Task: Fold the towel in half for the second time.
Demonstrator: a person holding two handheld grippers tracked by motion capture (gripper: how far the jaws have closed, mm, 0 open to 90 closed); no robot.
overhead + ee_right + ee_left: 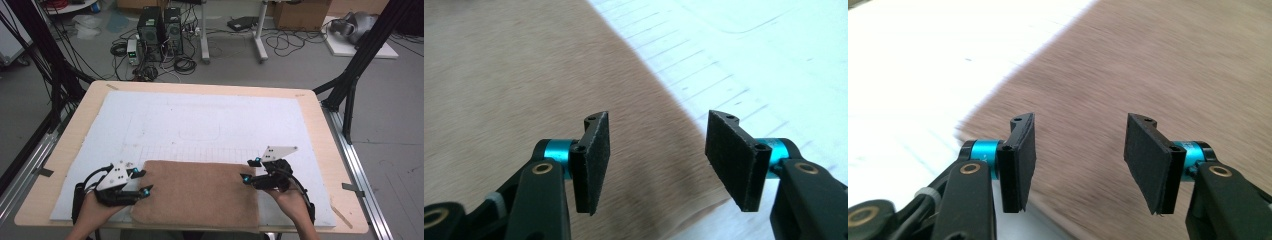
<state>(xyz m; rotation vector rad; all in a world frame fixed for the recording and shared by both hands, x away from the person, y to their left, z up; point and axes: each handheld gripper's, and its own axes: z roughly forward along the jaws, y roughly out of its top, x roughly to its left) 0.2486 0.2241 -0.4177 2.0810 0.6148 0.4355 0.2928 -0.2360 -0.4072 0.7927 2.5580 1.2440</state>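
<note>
A brown cloth (pixel 197 192) lies flat on the white mat (pixel 200 120) near the table's front edge. At the cloth's left edge, my left gripper (pixel 141 181) is open. In the left gripper view its jaws (pixel 1078 155) stand apart over the cloth (pixel 1148 65) with nothing between the pads. At the cloth's right edge my right gripper (pixel 251 170) is open too. The right gripper view has its jaws (pixel 656 155) spread above the cloth's border (pixel 514 75), with the mat (pixel 774 50) beyond. Neither gripper holds the cloth.
The mat covers most of a wooden table (pixel 320 125). Black frame posts (pixel 360 65) rise at both far corners. Computers (pixel 160 30) and cables lie on the floor beyond the far edge. Bare mat stretches behind the cloth.
</note>
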